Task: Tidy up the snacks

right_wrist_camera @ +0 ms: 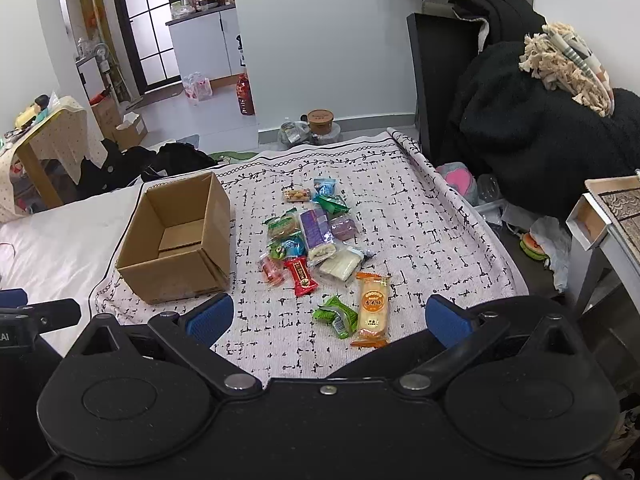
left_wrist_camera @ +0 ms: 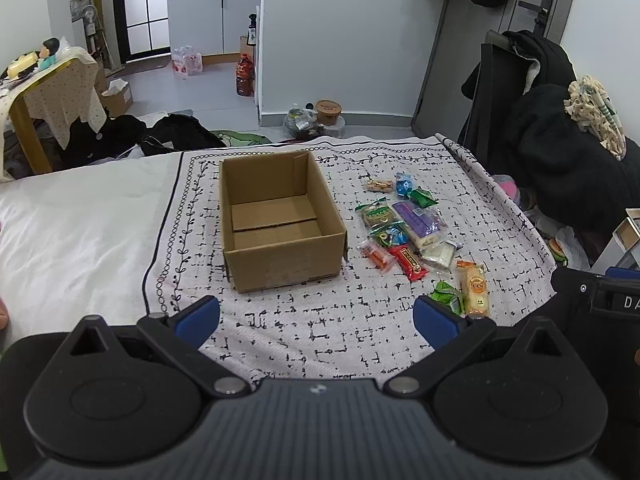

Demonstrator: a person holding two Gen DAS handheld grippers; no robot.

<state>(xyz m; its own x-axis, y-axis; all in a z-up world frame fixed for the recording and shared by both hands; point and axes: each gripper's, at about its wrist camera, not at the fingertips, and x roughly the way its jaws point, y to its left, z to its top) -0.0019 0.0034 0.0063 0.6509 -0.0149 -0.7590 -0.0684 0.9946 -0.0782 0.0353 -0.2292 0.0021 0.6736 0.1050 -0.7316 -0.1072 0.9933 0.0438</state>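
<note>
Both grippers, left gripper [left_wrist_camera: 316,322] and right gripper [right_wrist_camera: 329,320], hang wide open, holding nothing.
Snack packets [right_wrist_camera: 316,248] lie scattered beside the empty cardboard box [right_wrist_camera: 176,246]; light, crinkly and slippery, I'd guess, so pinch across the middle.

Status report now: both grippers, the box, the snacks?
Left hand-held gripper open, empty. Right hand-held gripper open, empty. Box empty, snacks all loose on the cloth beside it. Nothing in the way.

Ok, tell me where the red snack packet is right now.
The red packet lies on the patterned cloth, at the near edge of the snack pile, right of the box. A pink packet is on its left, a white one on its right.
</note>
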